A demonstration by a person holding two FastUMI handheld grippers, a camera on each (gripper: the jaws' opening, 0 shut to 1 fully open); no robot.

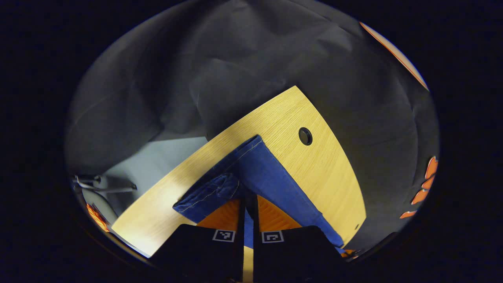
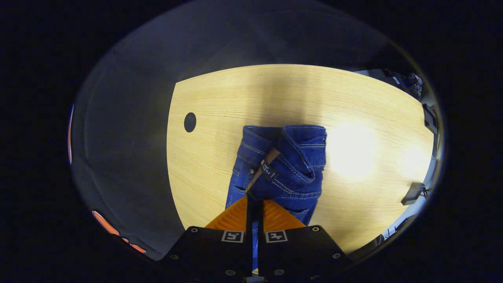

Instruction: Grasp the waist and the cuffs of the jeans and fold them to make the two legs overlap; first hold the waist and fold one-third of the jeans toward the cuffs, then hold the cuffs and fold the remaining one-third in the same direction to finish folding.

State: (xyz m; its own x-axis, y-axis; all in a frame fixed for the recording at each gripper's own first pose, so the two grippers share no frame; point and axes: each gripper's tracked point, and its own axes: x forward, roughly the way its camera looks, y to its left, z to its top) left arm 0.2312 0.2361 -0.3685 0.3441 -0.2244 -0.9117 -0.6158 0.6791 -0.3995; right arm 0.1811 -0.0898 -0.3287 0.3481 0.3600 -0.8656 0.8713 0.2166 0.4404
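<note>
Denim fills the narrow slit between the left gripper (image 1: 247,204) fingers, which stand almost together and pinch a fold of the jeans (image 1: 255,173) at the near end of the garment. From that pinch the cloth runs outward in two directions over the table (image 1: 314,165): a stitched hem reaches ahead to a corner pointing toward the cable hole (image 1: 305,136), and a long straight edge runs to the right, ending close to the table's right-hand rim. Left of the jeans lies a broad band of bare wood up to the table's left edge, beyond which pale floor (image 1: 165,157) and a metal chair leg (image 1: 106,186) show. Past the cable hole the tabletop ends in a sharp corner against the dark cloth wall.

In the right gripper view, the right gripper (image 2: 255,206) is likewise drawn nearly closed, its fingers clamped on the waist of the jeans (image 2: 283,165). Ahead of the fingertips the waistband stands bunched and rolled open, with a belt loop, a button and a dark label showing. Its far edge stops about midway across the table (image 2: 353,110). Bare wood surrounds the jeans on the far side and both flanks. The cable hole (image 2: 190,122) sits well left of the jeans, near the table's left edge. A bright glare patch lies just right of the waistband.
</note>
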